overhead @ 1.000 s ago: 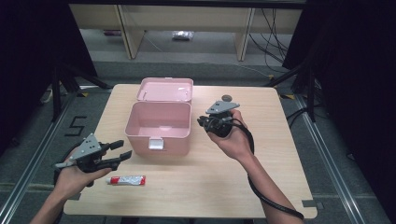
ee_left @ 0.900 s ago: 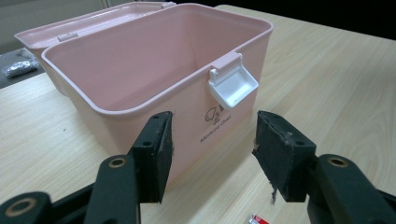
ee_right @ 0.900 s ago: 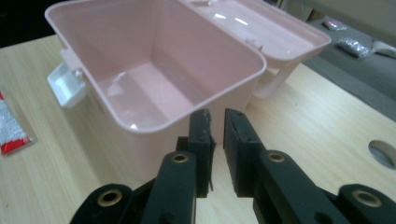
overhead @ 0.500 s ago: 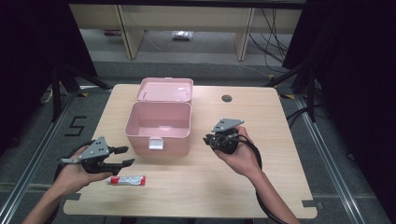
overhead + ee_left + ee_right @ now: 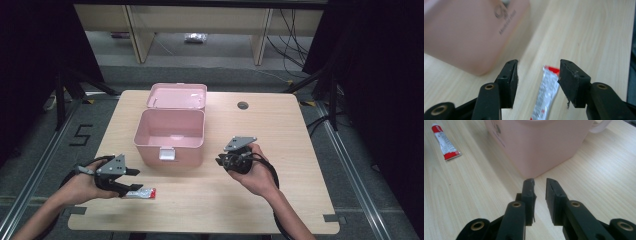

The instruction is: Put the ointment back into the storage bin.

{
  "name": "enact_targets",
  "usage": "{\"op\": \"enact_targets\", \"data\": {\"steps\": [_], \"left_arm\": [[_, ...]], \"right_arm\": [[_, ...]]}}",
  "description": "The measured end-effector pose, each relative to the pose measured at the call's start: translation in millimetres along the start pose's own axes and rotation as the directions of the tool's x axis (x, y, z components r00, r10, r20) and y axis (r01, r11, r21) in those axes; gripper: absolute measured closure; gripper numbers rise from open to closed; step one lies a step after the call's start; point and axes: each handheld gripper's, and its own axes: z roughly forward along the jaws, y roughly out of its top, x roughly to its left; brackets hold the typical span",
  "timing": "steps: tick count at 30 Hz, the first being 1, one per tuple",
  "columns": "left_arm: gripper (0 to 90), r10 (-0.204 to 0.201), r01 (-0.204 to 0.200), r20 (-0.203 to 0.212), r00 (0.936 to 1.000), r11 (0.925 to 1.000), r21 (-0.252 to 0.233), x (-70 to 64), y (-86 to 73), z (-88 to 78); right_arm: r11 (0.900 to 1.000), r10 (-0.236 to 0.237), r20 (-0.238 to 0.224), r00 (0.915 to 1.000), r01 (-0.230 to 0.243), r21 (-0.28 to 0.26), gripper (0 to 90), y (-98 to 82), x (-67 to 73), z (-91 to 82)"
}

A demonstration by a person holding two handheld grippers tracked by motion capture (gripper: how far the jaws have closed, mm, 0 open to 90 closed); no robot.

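I am holding my left tongs [image 5: 131, 181] spread over the tube [image 5: 545, 95]; my right tongs [image 5: 539, 192], empty, are opening, facing the box [image 5: 541, 142].

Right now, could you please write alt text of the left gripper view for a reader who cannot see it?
The left gripper hovers with its two black fingers open on either side of a small white and red tube lying on the light wooden table, not yet pressing it. A blurred pink box stands beyond, at upper left.

Bright table, dark surroundings; blurred pink box [image 5: 471, 32] close-up.
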Motion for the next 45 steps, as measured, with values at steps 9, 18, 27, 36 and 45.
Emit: {"op": "enact_targets", "data": {"steps": [9,18,27,36,45], "left_arm": [[51.7,0.041,-0.055,0.095,0.9946,0.9866,0.154,2.6,-4.2,10.6],[53.7,0.089,-0.128,0.141,0.9860,0.9466,0.296,6.4,-4.0,22.5],[57.2,0.138,-0.202,0.190,0.9721,0.9029,0.379,9.7,-3.0,31.5],[60.5,0.171,-0.244,0.207,0.9634,0.8778,0.412,12.5,-2.6,37.4],[63.2,0.180,-0.262,0.221,0.9585,0.8612,0.435,14.3,-1.4,41.4]], "right_arm": [[1.000,-0.015,-0.020,0.9997,0.016,0.016,77.5,0.6,3.9,2.8],[1.000,-0.018,-0.014,0.9997,0.018,-0.002,76.9,-2.1,5.8,7.1],[1.000,-0.011,-0.021,0.9997,0.011,0.001,76.7,-1.5,7.9,8.5],[1.000,-0.030,-0.025,0.9992,0.030,-0.003,76.7,-0.8,7.2,8.3],[0.999,-0.035,-0.022,0.9991,0.035,0.003,76.7,-0.7,8.1,8.6]]}}
